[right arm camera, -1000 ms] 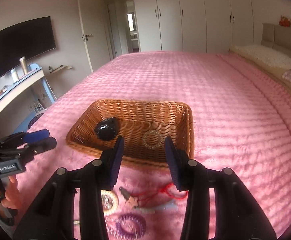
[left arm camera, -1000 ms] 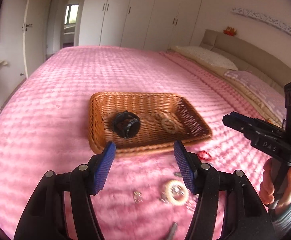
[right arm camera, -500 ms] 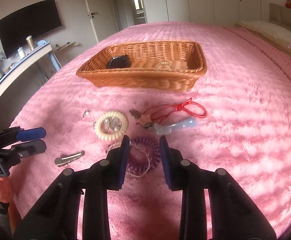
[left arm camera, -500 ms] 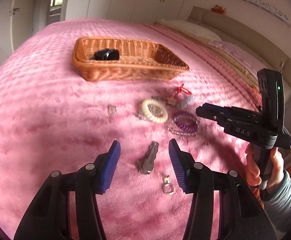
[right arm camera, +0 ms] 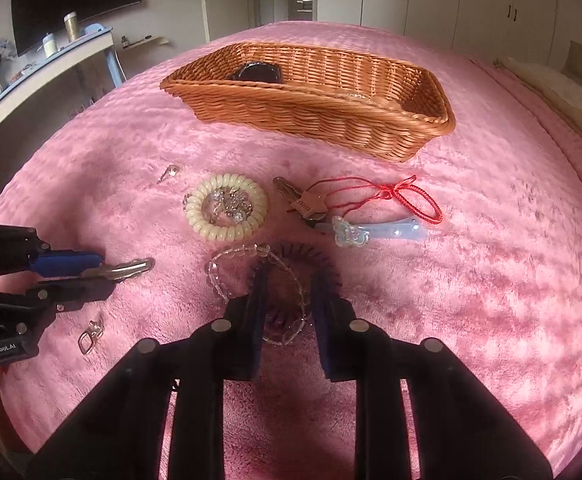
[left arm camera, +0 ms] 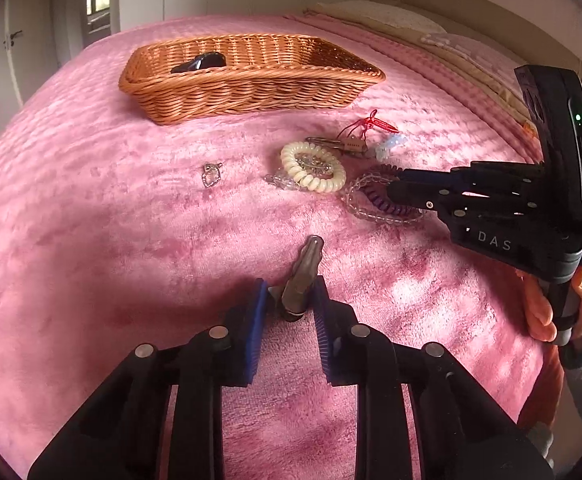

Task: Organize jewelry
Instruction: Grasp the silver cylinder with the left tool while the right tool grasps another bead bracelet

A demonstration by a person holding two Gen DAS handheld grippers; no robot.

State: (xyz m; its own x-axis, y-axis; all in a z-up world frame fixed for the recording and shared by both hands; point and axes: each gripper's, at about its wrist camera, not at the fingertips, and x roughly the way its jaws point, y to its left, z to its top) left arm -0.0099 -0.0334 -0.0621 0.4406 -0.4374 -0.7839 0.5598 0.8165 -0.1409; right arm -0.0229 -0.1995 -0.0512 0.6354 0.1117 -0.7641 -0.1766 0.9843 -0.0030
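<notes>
A wicker basket [left arm camera: 251, 92] [right arm camera: 331, 120] stands on the pink bedspread with a black item [left arm camera: 199, 63] inside. My left gripper [left arm camera: 289, 292] [right arm camera: 73, 270] sits low on the bed, its jaws closed narrowly around a silver hair clip [left arm camera: 303, 276] [right arm camera: 127, 269]. My right gripper [right arm camera: 289, 280] [left arm camera: 395, 190] is down over a purple spiral hair tie [right arm camera: 303, 249] [left arm camera: 383, 204] and a clear bead bracelet [right arm camera: 227, 264], jaws astride them with a gap. A cream spiral hair tie [right arm camera: 225, 210] [left arm camera: 313, 166] lies nearby.
A red cord bracelet [right arm camera: 391, 196], a keyring charm [right arm camera: 307, 202] and a pale blue clip [right arm camera: 375, 234] lie right of the cream tie. Small silver pieces [right arm camera: 91, 334] [left arm camera: 211, 174] lie loose. A desk [right arm camera: 43, 68] and wardrobes stand beyond the bed.
Both grippers dropped from above the basket to the bedspread. The left jaws narrowed around the silver clip. The right jaws came down astride the purple tie.
</notes>
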